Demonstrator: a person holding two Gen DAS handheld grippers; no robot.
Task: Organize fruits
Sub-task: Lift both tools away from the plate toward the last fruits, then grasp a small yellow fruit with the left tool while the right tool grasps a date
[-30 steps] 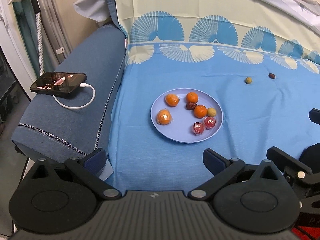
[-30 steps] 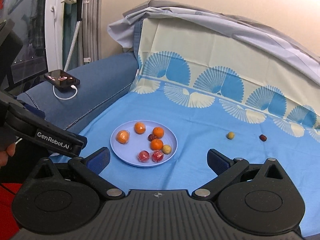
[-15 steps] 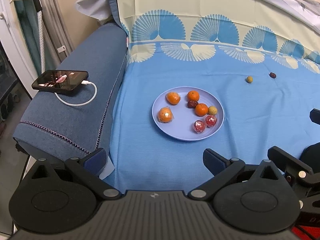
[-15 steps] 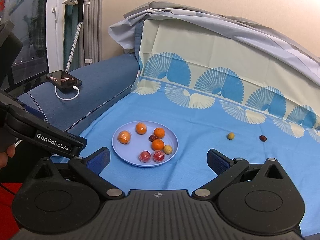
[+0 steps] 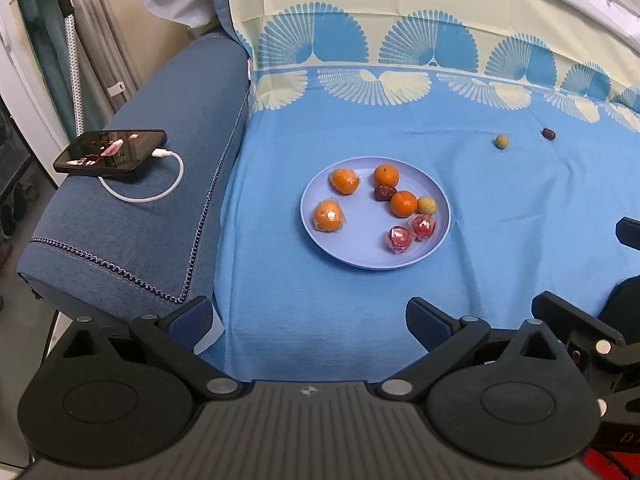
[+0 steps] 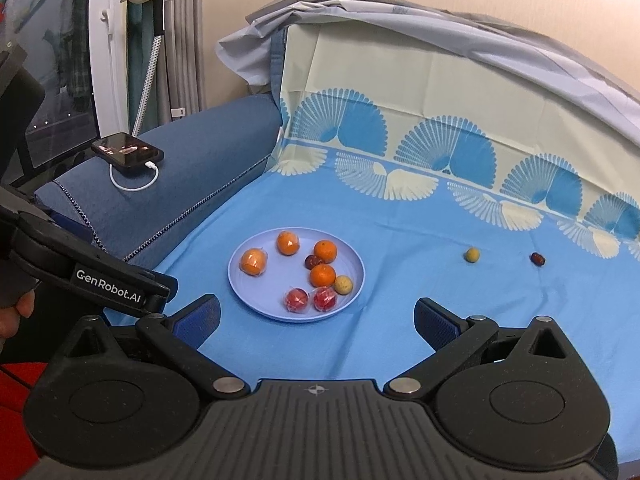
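Observation:
A lilac plate point(image 5: 360, 256) point(image 6: 256, 300) sits on the blue sheet and holds several oranges point(image 5: 403, 203) point(image 6: 322, 275), two red wrapped fruits point(image 5: 400, 239) point(image 6: 297, 300), a dark date and a small yellow-green fruit. A loose yellow-green fruit point(image 5: 501, 141) point(image 6: 471, 255) and a loose dark red date point(image 5: 548, 133) point(image 6: 537, 258) lie on the sheet to the plate's right. My left gripper point(image 5: 308, 320) is open and empty, short of the plate. My right gripper point(image 6: 316, 320) is open and empty, just in front of the plate.
A phone point(image 5: 110, 155) point(image 6: 127, 149) with a white cable lies on the blue sofa arm at the left. The patterned sheet rises up the backrest behind. The left gripper's body point(image 6: 88, 276) shows at the left of the right wrist view.
Both grippers have moved slightly forward toward the plate. Their jaws stay open. The fruits have not moved.

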